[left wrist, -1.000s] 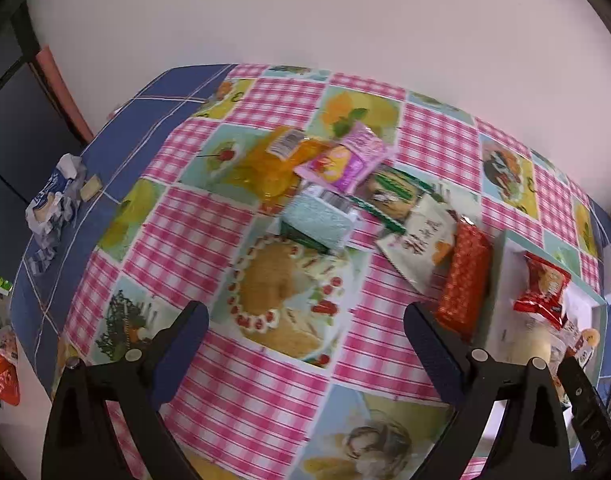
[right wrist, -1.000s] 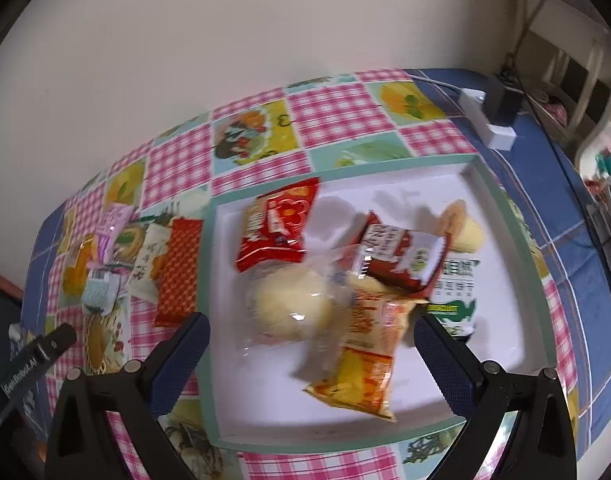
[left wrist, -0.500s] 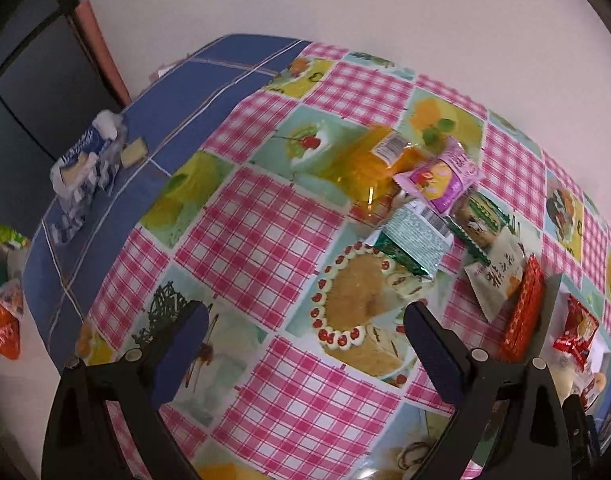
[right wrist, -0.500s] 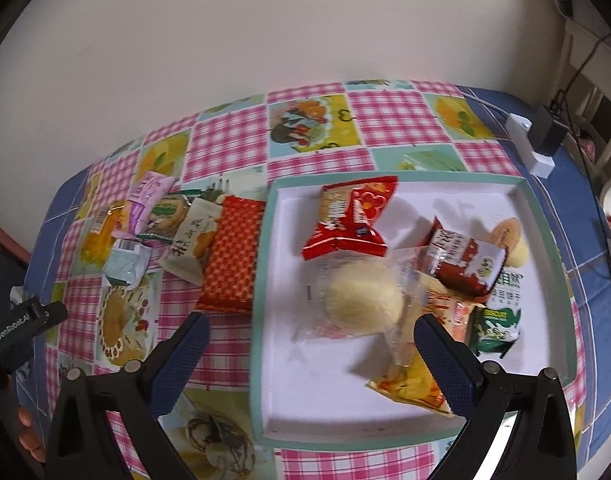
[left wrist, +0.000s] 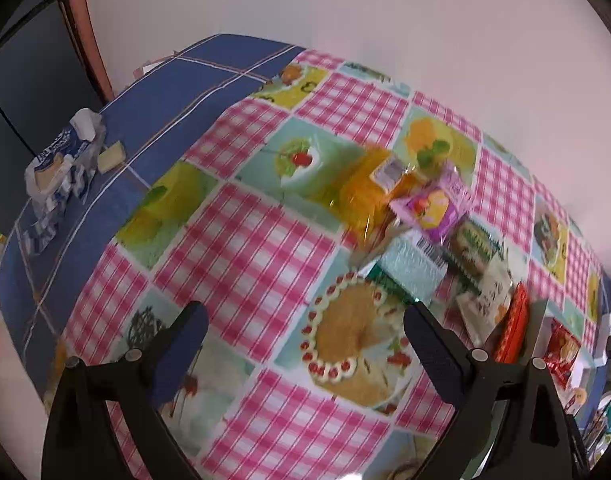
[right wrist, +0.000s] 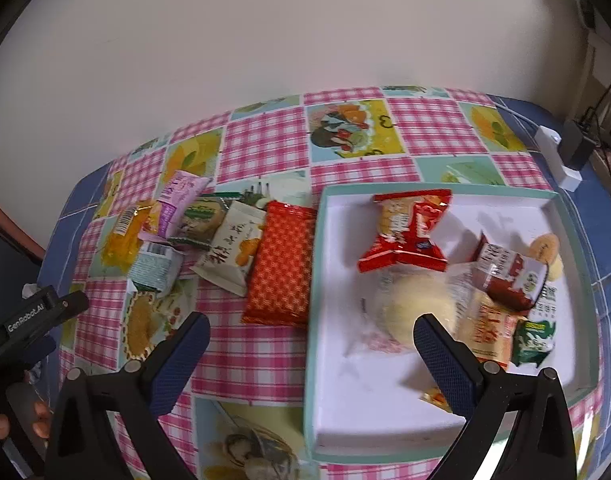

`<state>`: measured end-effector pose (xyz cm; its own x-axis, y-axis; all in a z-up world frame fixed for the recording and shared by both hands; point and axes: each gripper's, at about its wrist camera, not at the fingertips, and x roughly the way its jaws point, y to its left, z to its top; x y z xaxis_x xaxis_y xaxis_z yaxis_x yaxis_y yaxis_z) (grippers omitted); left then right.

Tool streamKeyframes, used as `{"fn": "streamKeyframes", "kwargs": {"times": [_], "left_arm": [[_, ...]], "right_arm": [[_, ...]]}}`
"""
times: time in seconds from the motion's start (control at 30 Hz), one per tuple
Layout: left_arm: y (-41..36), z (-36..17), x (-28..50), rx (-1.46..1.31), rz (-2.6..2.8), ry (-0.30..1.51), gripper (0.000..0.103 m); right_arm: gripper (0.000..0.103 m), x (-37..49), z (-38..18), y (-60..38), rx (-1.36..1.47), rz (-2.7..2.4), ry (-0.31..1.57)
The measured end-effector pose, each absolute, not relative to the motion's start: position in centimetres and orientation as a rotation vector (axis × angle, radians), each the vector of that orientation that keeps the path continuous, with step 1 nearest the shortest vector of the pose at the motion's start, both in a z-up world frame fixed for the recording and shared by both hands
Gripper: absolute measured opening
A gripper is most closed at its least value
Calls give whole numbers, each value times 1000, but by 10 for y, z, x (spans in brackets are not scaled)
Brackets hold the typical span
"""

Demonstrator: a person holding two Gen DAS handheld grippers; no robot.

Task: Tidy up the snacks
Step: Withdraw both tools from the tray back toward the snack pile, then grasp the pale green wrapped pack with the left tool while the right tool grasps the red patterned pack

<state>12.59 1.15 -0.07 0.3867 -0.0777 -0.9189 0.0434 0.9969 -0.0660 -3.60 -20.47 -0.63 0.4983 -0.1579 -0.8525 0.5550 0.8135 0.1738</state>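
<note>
A white tray with a green rim (right wrist: pixel 314 264) holds several snack packets, among them a red packet (right wrist: pixel 409 232) and a round pale bun in clear wrap (right wrist: pixel 417 312). Left of the tray lie loose snacks: an orange-red patterned packet (right wrist: pixel 279 268), a cream packet (right wrist: pixel 235 250), a green packet (right wrist: pixel 199 216), a pink-purple packet (right wrist: pixel 179 194), a yellow packet (right wrist: pixel 125 236) and a pale blue packet (right wrist: pixel 155 266). My right gripper (right wrist: pixel 309 344) is open and empty above the tray's left rim. My left gripper (left wrist: pixel 305 344) is open and empty over the tablecloth, left of the pale blue packet (left wrist: pixel 413 264).
A checked pink picture tablecloth (left wrist: pixel 241 248) covers a blue cloth (left wrist: pixel 177 92). A crumpled blue-white wrapper (left wrist: pixel 57 164) lies at the far left. A white power strip with a black plug (right wrist: pixel 561 152) sits beyond the tray. A wall runs behind the table.
Both grippers have swung left: the right view now takes in the loose snacks left of the tray, and the left view shows more bare tablecloth. Both stay open.
</note>
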Motion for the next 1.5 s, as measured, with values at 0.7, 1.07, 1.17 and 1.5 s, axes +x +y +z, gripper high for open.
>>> {"fn": "streamKeyframes", "kwargs": {"times": [0.7, 1.07, 1.17, 1.5], "left_arm": [[-13, -39, 163, -208, -216, 1233, 98], [-44, -66, 189, -179, -218, 1261, 98], [-57, -73, 193, -160, -227, 1264, 98], [-88, -80, 195, -17, -173, 1264, 98]], "right_arm": [[65, 34, -24, -205, 447, -372, 1003], [63, 54, -41, -216, 446, -350, 1042], [63, 57, -45, -220, 452, -345, 1049], [63, 54, -55, -225, 475, -349, 1065]]}}
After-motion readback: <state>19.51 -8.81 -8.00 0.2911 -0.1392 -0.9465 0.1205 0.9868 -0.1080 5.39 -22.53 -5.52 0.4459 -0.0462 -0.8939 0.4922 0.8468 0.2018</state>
